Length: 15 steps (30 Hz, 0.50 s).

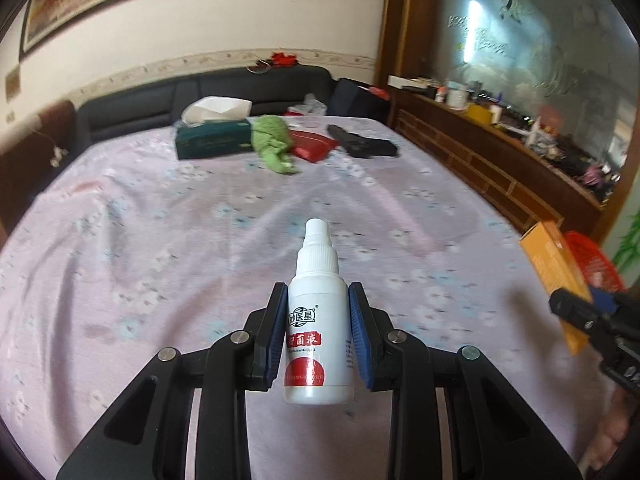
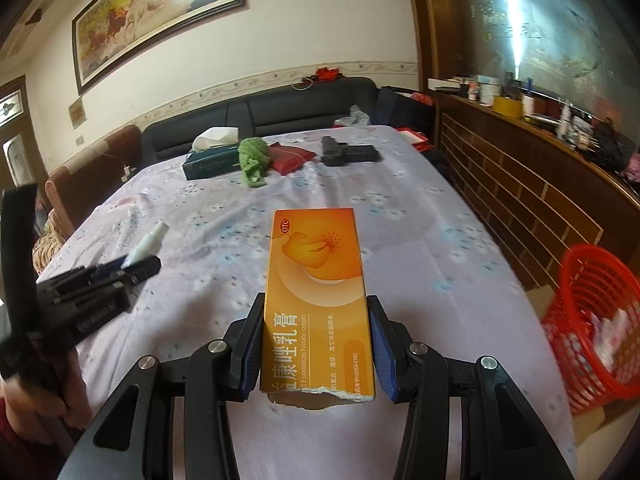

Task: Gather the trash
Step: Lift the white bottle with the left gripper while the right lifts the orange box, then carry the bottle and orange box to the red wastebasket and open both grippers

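My left gripper [image 1: 318,296] is shut on a small white spray bottle [image 1: 319,336] with a red label and holds it above the pale floral tablecloth [image 1: 160,240]. My right gripper [image 2: 316,304] is shut on an orange medicine box [image 2: 318,300] with a torn near end, also held above the cloth. In the right wrist view the left gripper [image 2: 136,266] shows at the far left with the bottle's white tip [image 2: 150,240]. In the left wrist view the right gripper [image 1: 580,308] and orange box [image 1: 554,276] show at the right edge. A red plastic basket [image 2: 588,320] stands low to the right of the table.
At the table's far end lie a dark green tissue box [image 1: 214,140], a green cloth [image 1: 274,144], a red pouch [image 1: 314,144] and a black object [image 1: 364,142]. A dark sofa [image 1: 160,104] runs behind. A wooden cabinet [image 2: 520,184] with clutter lines the right side.
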Tool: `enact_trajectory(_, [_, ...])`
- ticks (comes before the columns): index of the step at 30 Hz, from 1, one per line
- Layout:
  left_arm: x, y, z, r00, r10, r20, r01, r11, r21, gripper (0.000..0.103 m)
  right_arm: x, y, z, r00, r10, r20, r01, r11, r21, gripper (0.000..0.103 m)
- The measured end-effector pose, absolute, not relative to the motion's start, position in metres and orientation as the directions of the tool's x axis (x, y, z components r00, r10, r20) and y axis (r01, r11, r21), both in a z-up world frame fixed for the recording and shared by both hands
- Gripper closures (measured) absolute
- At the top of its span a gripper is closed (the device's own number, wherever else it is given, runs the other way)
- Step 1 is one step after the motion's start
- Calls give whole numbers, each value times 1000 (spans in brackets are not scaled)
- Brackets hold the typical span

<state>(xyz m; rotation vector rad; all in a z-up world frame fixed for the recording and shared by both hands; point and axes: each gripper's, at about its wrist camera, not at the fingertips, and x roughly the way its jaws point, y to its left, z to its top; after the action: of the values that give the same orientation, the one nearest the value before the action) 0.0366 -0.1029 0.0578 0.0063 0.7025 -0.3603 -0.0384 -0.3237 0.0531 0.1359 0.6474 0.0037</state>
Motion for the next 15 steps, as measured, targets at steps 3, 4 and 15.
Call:
enact_trajectory(3, [27,-112,64,691,-344,-635,347,929,-126,75,-54,-337,56,807,43,-588,53,988,144,53])
enact_trajectory(4, [22,-117,67,694,-343,-633,353,928,-116,75,-58,-342,56,810,42,-585,58,987,151,53])
enact_trajectory(15, [-27,-232,91,598,-483,-639,564,821,-92,74,-105,-428,52,823,-10,-567,185,950,251,53])
